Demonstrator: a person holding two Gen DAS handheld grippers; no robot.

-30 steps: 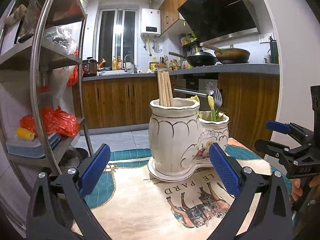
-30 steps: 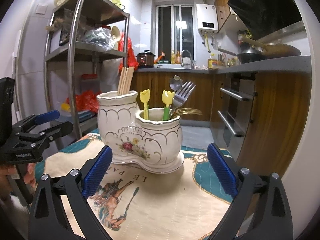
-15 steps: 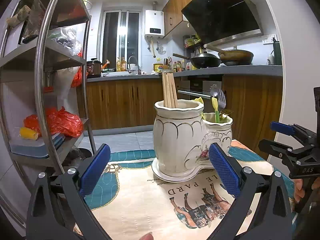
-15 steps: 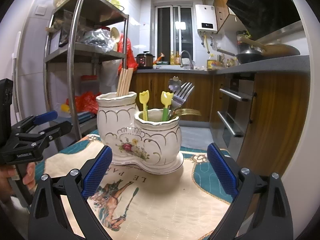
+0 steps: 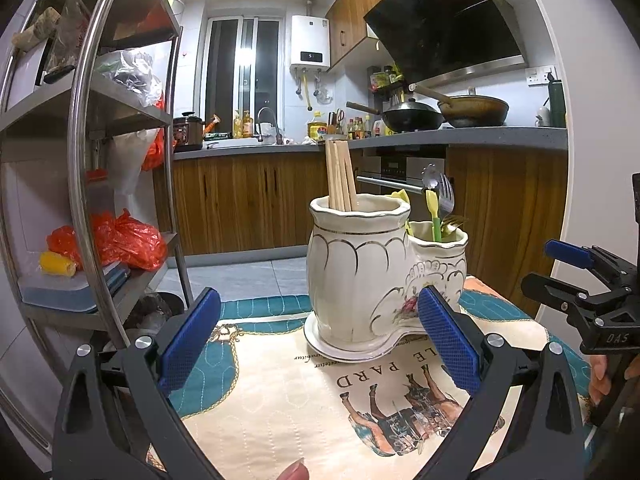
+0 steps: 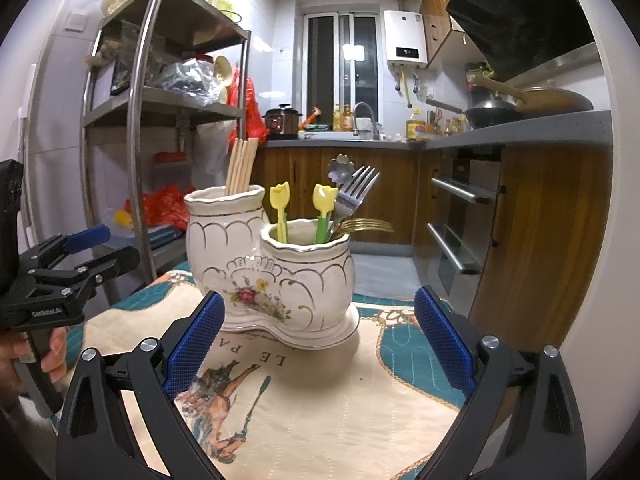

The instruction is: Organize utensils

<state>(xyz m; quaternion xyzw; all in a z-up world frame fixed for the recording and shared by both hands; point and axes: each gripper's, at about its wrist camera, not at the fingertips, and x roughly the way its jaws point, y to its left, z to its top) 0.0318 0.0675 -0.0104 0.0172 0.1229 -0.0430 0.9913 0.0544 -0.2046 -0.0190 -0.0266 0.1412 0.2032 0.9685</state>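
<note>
Left gripper (image 5: 320,340): fingers spread wide, holding nothing. Right gripper (image 6: 320,340): fingers likewise apart and empty. The ceramic utensil holder (image 6: 276,276) stands upright on the printed cloth (image 6: 328,412) covering the worktop, at 12 o'clock from both grippers, untouched. Its taller compartment holds wooden chopsticks (image 6: 240,166); the lower compartment holds two yellow tulip-topped picks (image 6: 322,210), a steel fork (image 6: 352,196) and a gold fork (image 6: 366,225). A metal shelf rack (image 5: 100,152) stands at 10 o'clock
</note>
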